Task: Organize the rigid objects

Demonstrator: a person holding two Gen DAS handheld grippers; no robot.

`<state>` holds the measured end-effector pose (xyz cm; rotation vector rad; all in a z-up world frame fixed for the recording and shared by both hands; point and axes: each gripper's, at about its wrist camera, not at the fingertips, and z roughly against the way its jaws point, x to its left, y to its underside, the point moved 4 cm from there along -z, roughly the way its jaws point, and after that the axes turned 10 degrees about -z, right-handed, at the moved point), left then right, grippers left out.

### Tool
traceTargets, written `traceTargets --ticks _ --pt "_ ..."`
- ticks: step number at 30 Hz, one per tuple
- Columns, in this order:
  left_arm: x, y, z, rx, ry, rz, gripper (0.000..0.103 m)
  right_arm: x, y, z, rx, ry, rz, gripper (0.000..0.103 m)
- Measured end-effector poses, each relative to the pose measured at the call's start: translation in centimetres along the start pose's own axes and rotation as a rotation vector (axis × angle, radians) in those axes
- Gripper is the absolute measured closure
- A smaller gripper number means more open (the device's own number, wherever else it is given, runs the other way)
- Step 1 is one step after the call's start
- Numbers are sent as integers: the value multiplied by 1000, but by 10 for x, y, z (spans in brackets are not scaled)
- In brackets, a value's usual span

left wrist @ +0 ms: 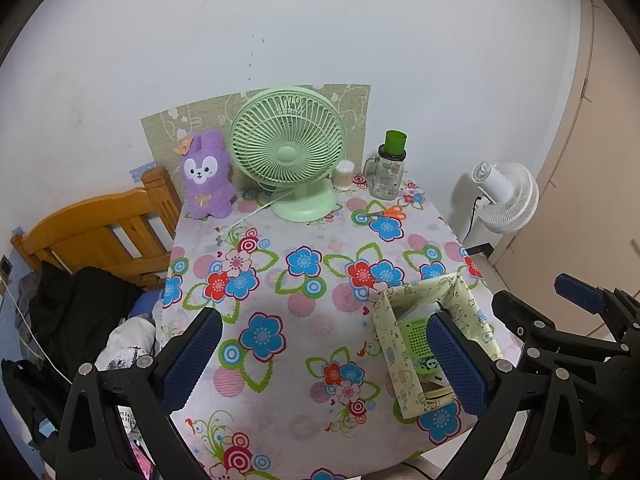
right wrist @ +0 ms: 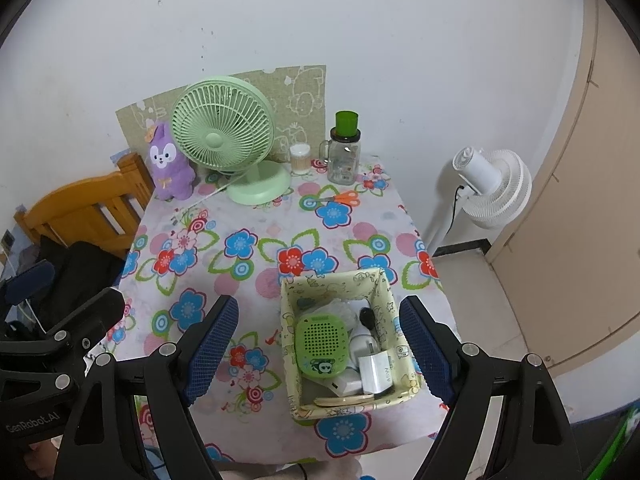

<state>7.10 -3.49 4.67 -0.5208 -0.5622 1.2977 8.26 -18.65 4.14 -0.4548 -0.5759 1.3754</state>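
Note:
A pale yellow patterned storage box (right wrist: pixel 390 312) stands at the near right of the floral table (right wrist: pixel 224 280). In it lie a green speaker-like device (right wrist: pixel 322 340), a white charger (right wrist: pixel 374 372), a black item and a white block. The box also shows in the left wrist view (left wrist: pixel 400 356). Orange-handled scissors (right wrist: pixel 346 198) lie at the back right of the table, also in the left wrist view (left wrist: pixel 390 213). My right gripper (right wrist: pixel 320 352) is open above the box, empty. My left gripper (left wrist: pixel 320 364) is open above the table's near middle, empty.
At the table's back stand a green desk fan (right wrist: pixel 224 140), a purple plush rabbit (right wrist: pixel 168 168), a cotton-swab jar (right wrist: pixel 300 158) and a glass mug jar with green lid (right wrist: pixel 344 152). A wooden chair (right wrist: pixel 80 208) with dark clothes is left; a white floor fan (right wrist: pixel 492 188) is right.

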Motion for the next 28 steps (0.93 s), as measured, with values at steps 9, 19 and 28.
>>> traceTargets --ticks 9,19,28 --pt "7 3 -2 2 3 -7 0 7 3 -1 8 0 -3 18" --pt "9 3 -2 1 5 -4 0 9 5 1 6 12 -12 18" --pt "14 5 -3 -2 14 -3 0 11 6 2 4 17 -11 18"
